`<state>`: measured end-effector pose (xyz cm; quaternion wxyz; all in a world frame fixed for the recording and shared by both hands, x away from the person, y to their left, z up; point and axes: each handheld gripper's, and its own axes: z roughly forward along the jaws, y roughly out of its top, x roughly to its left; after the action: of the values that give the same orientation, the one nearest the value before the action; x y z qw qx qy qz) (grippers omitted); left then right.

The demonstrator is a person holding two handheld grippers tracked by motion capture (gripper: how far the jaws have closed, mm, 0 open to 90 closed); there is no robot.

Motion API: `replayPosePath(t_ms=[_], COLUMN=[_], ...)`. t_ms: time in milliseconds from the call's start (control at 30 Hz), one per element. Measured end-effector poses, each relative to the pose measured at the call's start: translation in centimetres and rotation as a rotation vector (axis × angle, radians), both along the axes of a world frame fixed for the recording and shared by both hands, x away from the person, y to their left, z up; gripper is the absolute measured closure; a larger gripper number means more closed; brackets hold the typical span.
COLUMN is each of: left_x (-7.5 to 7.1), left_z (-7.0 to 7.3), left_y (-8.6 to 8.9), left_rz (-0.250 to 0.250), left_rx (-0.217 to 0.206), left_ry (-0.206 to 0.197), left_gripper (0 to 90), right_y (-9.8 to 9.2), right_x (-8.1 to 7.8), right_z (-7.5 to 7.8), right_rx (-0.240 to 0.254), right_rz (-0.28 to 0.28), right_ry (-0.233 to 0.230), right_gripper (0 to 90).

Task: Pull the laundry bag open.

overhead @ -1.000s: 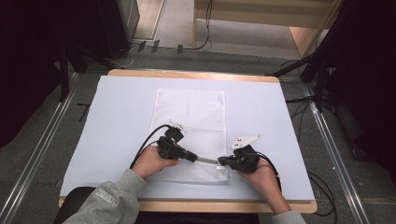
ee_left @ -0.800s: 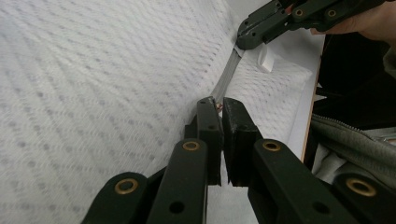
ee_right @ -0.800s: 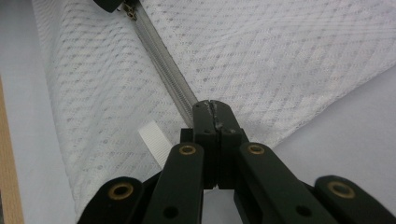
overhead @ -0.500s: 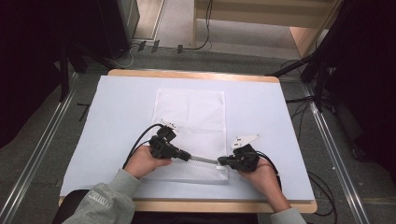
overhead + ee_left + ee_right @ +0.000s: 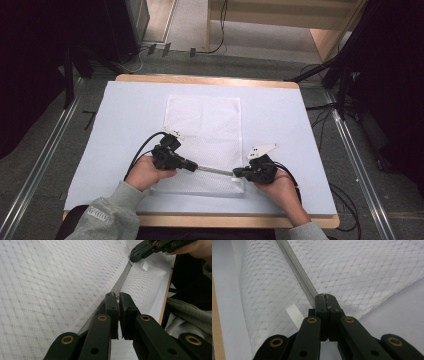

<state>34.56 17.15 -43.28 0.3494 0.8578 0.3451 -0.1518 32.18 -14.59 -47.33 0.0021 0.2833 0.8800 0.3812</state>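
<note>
Gripping the grey zipper (image 5: 215, 171) from both ends, you have the white mesh bag (image 5: 202, 125) lying flat in the middle of the table (image 5: 125, 100), its zipped edge along the near side. Your left gripper (image 5: 192, 166) has its jaws pinched together on the zipper pull (image 5: 116, 297), at the left part of the zipper line. Your right gripper (image 5: 235, 174) is clamped tight on the zipper's right end, where the fabric bunches between the jaws. A small white ribbon tab (image 5: 295, 314) lies on the mesh just beside the right gripper's jaws.
</note>
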Motion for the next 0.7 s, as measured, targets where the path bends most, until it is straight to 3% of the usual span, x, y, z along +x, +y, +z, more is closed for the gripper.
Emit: replayPosePath(t_ms=[67,233,700], left_x=[-0.1,0.0,-0.2], left_z=[0.1,0.1,0.4], left_y=[0.0,0.9,3.7], left_rz=[-0.007,0.017,0.049], left_rx=[0.014,0.008,-0.009], left_ry=[-0.005,0.012,0.009], left_gripper=[87.7,87.7,87.7], right_y=[0.0,0.0,-0.1], right_x=[0.0,0.0,0.1], right_z=[0.0,0.0,-0.1], right_rx=[-0.001,0.002,0.012], right_rz=[0.002,-0.004,-0.010], right_ry=[-0.004,0.000,0.014], right_gripper=[90.0,90.0,90.0])
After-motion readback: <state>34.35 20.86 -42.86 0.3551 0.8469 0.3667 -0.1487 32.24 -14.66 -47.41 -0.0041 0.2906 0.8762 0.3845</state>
